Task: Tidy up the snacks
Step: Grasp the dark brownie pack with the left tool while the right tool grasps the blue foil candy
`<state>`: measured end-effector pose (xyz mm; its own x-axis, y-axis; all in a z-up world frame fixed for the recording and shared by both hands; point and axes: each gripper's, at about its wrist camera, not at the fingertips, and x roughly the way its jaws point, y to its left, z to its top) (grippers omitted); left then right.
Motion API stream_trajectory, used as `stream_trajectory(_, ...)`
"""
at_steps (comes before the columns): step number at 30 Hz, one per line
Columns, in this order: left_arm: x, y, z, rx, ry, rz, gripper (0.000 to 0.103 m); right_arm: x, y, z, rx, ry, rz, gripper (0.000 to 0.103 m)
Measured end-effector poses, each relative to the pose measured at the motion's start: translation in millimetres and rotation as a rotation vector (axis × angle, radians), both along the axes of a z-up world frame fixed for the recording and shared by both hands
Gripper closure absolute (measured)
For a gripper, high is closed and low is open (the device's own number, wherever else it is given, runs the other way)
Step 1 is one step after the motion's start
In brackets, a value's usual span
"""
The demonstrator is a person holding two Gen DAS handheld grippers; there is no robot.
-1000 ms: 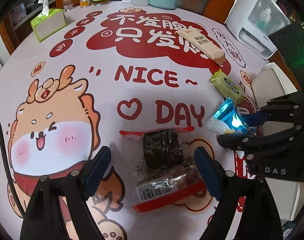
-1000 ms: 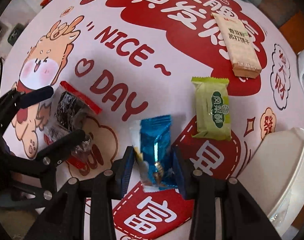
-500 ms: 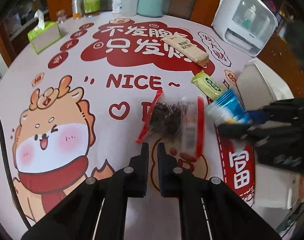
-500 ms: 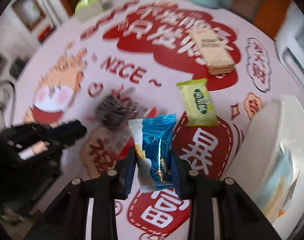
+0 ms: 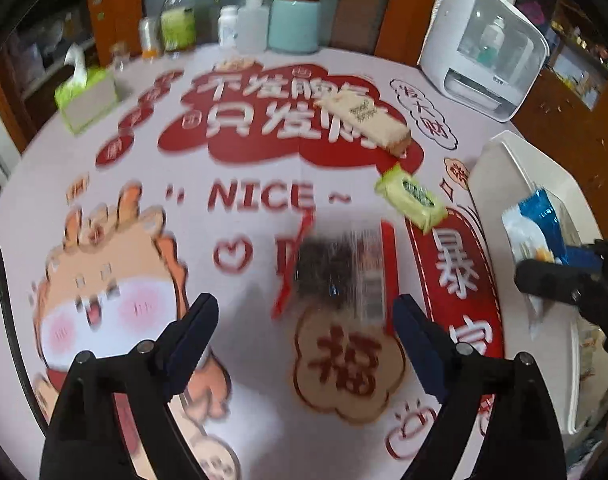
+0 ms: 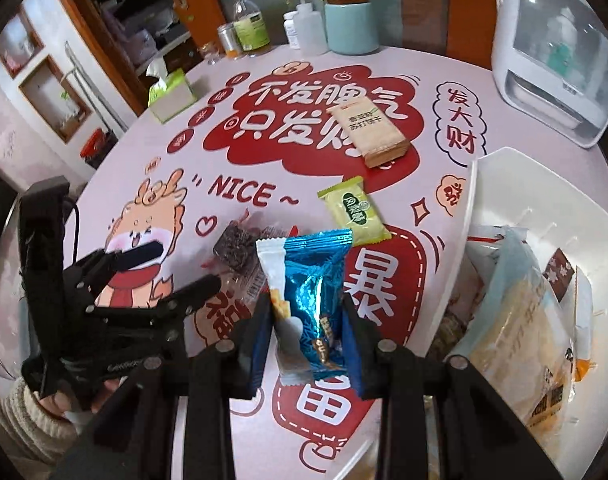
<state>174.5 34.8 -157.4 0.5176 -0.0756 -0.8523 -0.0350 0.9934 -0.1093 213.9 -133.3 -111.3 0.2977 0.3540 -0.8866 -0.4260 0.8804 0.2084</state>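
since the earlier frame the right tongs (image 6: 307, 332) have lifted the blue snack packet (image 6: 309, 296) off the desk (image 6: 184, 184) and carried it toward the white bin (image 6: 515, 188), and the left tongs (image 5: 304, 328), which were pinched together half a second ago, are spreading again. the dark snack in clear wrap (image 5: 339, 272) has turned since a second ago and now lies on the desk just beyond the left tongs, not between them.

the right tongs are clamped narrow on the lower half of the blue snack packet, which stands upright between them. in the left wrist view the packet hangs over the near edge of the white bin. the left tongs are opening wide and hold nothing.

as to progress, the white bin already holds several packets, among them a large pale bag (image 6: 519, 328) and a small brown packet (image 6: 559, 272), so part of the sorting looks done. the blue packet looks to be on its way in but is not yet released. three snacks are still on the desk: the dark snack farthest from the bin, the green packet (image 6: 353, 212) nearer it, and the beige cracker packet (image 6: 369, 130) beyond the green one. the tissue box (image 6: 172, 94) and the bottles at the far edge seem no part of the task.
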Motion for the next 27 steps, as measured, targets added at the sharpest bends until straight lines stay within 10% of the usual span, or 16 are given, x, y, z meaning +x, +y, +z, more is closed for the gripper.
stream_trajectory(12,51,-23,-42,0.051,0.120,-0.121,0.015,14,0,-8,0.026,0.020,-0.031,0.071)
stream_trajectory(14,49,-27,-42,0.105,0.090,-0.120,0.027,17,-1,-10,0.025,0.022,-0.040,0.071)
stream_trajectory(16,47,-27,-38,0.103,0.064,-0.121,0.061,19,-2,-12,0.027,0.027,-0.048,0.071)
stream_trajectory(27,34,-9,-28,-0.013,0.059,-0.084,0.065,14,-12,-10,0.067,0.026,-0.085,0.071)
